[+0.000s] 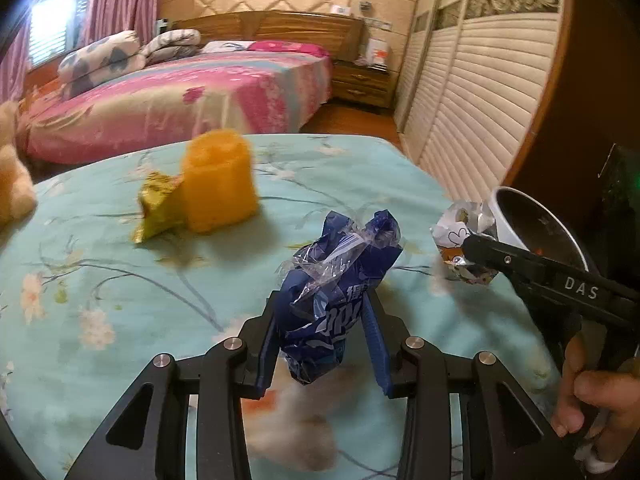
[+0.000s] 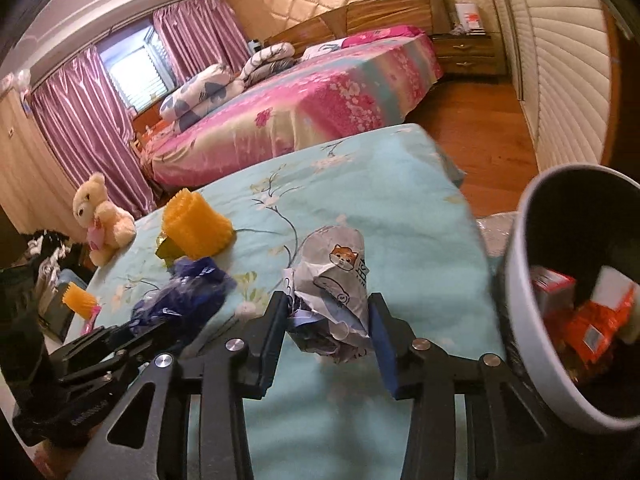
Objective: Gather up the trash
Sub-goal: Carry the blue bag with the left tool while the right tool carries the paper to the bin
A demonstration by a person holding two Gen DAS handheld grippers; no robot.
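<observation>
A crumpled blue plastic wrapper (image 1: 340, 264) stands between the fingers of my left gripper (image 1: 324, 304), which is shut on it just above the teal flowered bedspread (image 1: 120, 280). My right gripper (image 2: 328, 304) is shut on a crumpled silver-white wrapper with a cartoon cat (image 2: 340, 264). The left wrist view shows that wrapper (image 1: 456, 228) close to the rim of a white bin (image 1: 506, 220). In the right wrist view the bin (image 2: 520, 280) stands at the right and holds red packets (image 2: 592, 320). The blue wrapper (image 2: 188, 284) shows to the left there.
A gold wrapper (image 1: 158, 208) lies against an orange bristly cylinder (image 1: 218, 184) on the bedspread. A teddy bear (image 2: 100, 220) sits at the left edge, with a small orange item (image 2: 78, 300) below it. Beyond are a pink bed (image 1: 180, 100) and louvred wardrobe doors (image 1: 480, 100).
</observation>
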